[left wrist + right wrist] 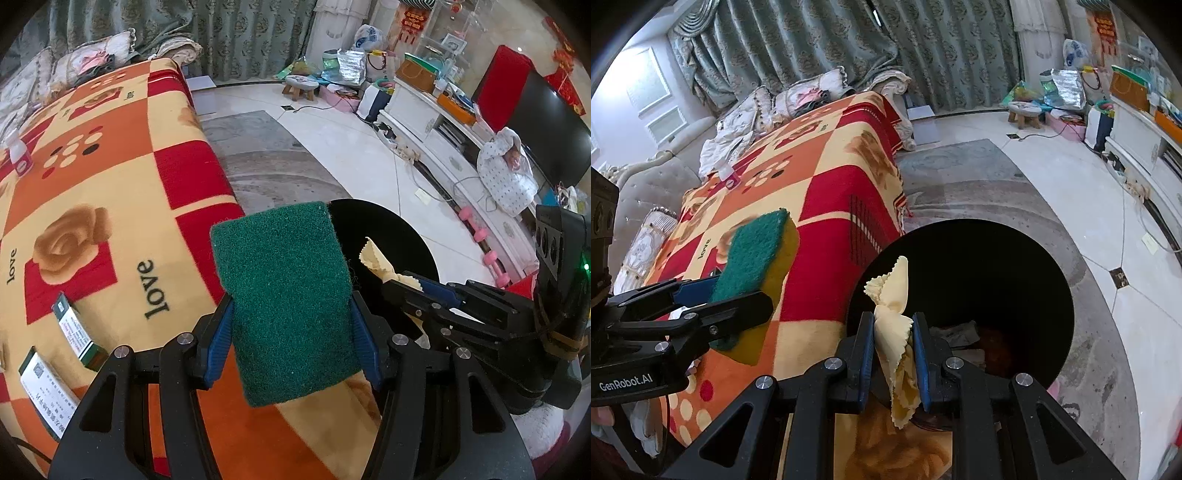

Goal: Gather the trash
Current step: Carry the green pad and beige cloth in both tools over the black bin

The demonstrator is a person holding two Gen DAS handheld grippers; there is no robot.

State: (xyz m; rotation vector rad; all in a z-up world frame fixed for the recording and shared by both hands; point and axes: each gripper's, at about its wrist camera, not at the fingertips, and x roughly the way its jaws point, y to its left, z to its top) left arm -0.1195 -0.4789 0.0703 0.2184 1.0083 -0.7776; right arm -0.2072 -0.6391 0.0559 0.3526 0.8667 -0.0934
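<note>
Beside a surface draped in a red, orange and cream rose-print blanket [110,206], I am carrying two pieces of trash toward the black bin [997,266] on the floor. My left gripper [291,325] is pinching a green-and-yellow scouring sponge [284,291] across its width, jaws spread about halfway around it, above the blanket's edge and just beside the bin's rim. My right gripper [894,354] is pressing its jaws nearly together on a crumpled pale yellow wrapper [895,325] with zigzag-cut edges, holding it over the bin's near rim.

Judging by what shows, the task is partway along: the bin is already holding some crumpled scraps at its bottom, neither piece in my jaws is dropped yet, and two small green-and-white boxes [79,334] and a small white bottle [18,153] are lying on the blanket, possibly waiting for collection.

The blanket is repeating the word "love" in black. The left gripper's body is showing "GenRobot.AI" in the right wrist view. The boxes are carrying print too small to read.
</note>
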